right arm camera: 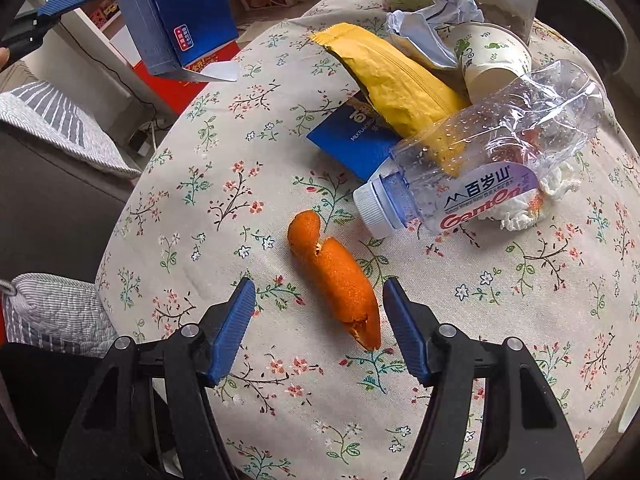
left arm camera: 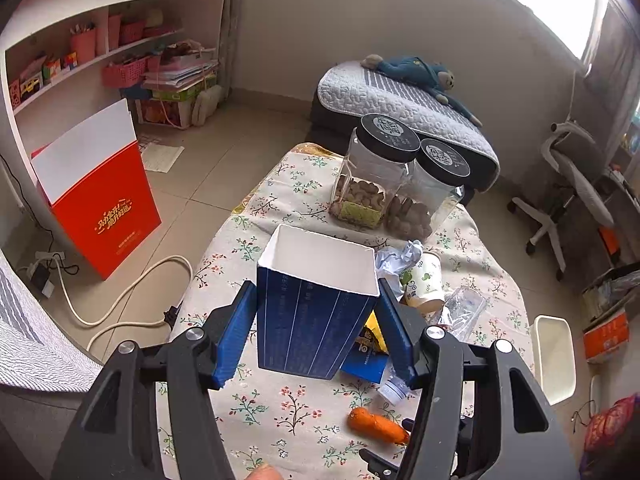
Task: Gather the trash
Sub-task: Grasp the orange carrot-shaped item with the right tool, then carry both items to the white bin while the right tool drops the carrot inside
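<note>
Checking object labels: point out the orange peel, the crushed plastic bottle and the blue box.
orange peel [right arm camera: 336, 276], right wrist view, middle of peel
crushed plastic bottle [right arm camera: 480, 152], right wrist view, clear body
blue box [left arm camera: 316, 320], left wrist view, front face

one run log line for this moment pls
left claw: shut on blue carton | right claw: open, astride orange peel | tablecloth: peel, crushed bottle, paper cup

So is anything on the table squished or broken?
Yes. The clear plastic bottle lies on its side, its far end crushed flat. Behind it sits a crumpled paper ball, and a torn piece of orange peel lies on the tablecloth.
</note>
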Demonstrator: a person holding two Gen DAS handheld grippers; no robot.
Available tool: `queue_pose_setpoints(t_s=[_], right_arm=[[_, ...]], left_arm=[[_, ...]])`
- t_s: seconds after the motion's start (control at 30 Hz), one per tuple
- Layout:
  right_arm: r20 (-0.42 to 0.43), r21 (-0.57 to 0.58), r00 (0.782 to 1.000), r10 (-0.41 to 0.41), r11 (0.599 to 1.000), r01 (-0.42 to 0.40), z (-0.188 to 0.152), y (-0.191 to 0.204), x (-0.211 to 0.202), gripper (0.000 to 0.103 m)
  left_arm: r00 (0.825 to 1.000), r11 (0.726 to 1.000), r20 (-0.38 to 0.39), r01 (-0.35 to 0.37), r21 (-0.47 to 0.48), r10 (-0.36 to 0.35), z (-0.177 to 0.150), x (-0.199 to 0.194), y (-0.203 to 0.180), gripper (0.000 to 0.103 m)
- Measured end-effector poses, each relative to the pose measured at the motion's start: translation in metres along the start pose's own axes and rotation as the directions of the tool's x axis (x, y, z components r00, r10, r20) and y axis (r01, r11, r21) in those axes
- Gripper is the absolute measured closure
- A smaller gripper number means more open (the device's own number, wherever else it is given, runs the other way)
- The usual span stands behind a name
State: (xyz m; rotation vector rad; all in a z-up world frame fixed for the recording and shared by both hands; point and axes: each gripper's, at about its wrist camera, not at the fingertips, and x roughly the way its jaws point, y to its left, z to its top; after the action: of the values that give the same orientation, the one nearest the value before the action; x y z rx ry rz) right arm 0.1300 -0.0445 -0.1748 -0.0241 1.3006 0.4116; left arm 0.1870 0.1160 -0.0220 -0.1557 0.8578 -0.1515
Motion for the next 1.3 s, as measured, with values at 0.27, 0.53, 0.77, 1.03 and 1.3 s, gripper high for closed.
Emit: queue_pose_setpoints(t_s=[0.27, 0.53, 0.77, 1.03, 1.3], right_arm=[[0.073, -0.016, 0.997, 0.014, 1.0, -0.013, 0.0, 0.004, -0.017, 0.091], [0.371, 0.042, 0.928, -0.039, 0.999, 0.026, 0.011, -0.016, -0.108, 0.092], [0.576, 0.191, 0.798, -0.179, 0.978, 0.081, 0.01, -0.063, -0.168, 0.092], [0.627, 0.335, 0.703, -0.336, 0.931, 0.145, -0.005, -0.1, -0.193, 0.092], [0.605, 0.416, 0.659, -0.447, 0.883, 0.218, -0.03, -0.138, -0.209, 0.092]], left_arm=[[1.0, 1.0, -0.004, -0.013, -0.013, 0.013, 0.001, 0.003, 0.002, 0.044], [0.998, 1.0, 0.057, -0.009, -0.024, 0.011, 0.001, -0.007, -0.011, 0.044], [0.978, 0.999, 0.208, -0.035, 0.021, 0.03, 0.001, -0.024, -0.055, 0.044], [0.933, 0.991, 0.352, -0.11, 0.076, 0.077, -0.015, -0.029, -0.119, 0.044], [0.93, 0.991, 0.365, -0.093, 0.101, 0.051, -0.03, -0.017, -0.173, 0.044]])
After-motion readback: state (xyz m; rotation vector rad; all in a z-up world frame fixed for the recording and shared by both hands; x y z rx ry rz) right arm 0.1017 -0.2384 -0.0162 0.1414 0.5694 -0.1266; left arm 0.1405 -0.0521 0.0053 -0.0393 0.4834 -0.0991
